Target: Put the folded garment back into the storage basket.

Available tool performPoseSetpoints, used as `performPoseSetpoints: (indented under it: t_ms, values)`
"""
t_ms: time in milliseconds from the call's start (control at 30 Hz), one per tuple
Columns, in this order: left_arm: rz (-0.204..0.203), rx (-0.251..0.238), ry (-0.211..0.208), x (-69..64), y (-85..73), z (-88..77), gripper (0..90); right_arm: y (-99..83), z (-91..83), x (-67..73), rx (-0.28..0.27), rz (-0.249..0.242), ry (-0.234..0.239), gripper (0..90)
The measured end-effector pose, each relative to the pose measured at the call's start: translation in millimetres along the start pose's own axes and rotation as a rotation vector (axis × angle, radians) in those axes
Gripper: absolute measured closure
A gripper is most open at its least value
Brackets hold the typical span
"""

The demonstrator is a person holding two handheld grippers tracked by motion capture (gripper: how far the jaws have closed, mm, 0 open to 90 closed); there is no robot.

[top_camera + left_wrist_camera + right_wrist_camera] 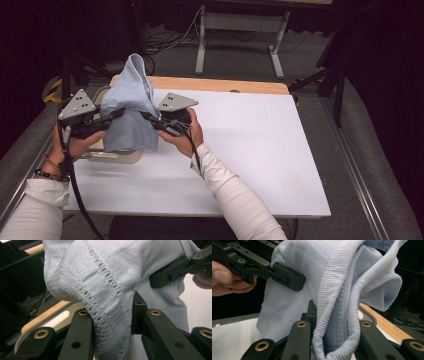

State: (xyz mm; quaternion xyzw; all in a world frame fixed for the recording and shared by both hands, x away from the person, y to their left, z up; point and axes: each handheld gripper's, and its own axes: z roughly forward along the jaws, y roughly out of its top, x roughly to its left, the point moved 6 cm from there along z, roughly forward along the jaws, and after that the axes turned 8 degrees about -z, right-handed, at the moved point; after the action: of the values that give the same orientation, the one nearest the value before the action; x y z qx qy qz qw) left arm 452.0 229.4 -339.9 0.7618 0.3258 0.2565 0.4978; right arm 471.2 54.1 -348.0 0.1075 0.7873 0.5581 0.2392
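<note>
— Jaws of the left gripper [112, 322] clamp the pale blue knitted garment [131, 107], held up above the white table [250, 150]?
— Yes; the right gripper [332, 340] pinches its ribbed hem. Its view shows that rib; the high view shows the wooden board [220, 84] behind.

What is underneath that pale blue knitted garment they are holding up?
Below the pale blue knitted garment, gripped by the left gripper and right gripper, lies a pale oval board on the white table. The cloth covers most of the board.
</note>
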Motion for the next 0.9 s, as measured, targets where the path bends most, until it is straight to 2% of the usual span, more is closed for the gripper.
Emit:
performPoseSetpoints:
  t_ms: [267,700,800,900]
  values:
    - [-0.008,0.024,0.057,17.6,-4.6,-3.1,70.7,2.9,25.9,-0.5,-0.004,0.033,-0.008,74.1]
    - [-0.041,0.063,0.087,37.4,-20.7,1.7,70.6,-6.1,54.7,0.1,0.019,0.077,-0.001,74.1]
    - [-0.048,0.067,0.106,43.6,-23.8,1.9,70.6,-8.1,62.5,1.2,0.025,0.089,0.001,74.1]
    - [-0.047,0.083,0.118,50.5,-25.2,1.8,70.4,-9.7,72.6,3.0,0.027,0.116,0.010,74.1]
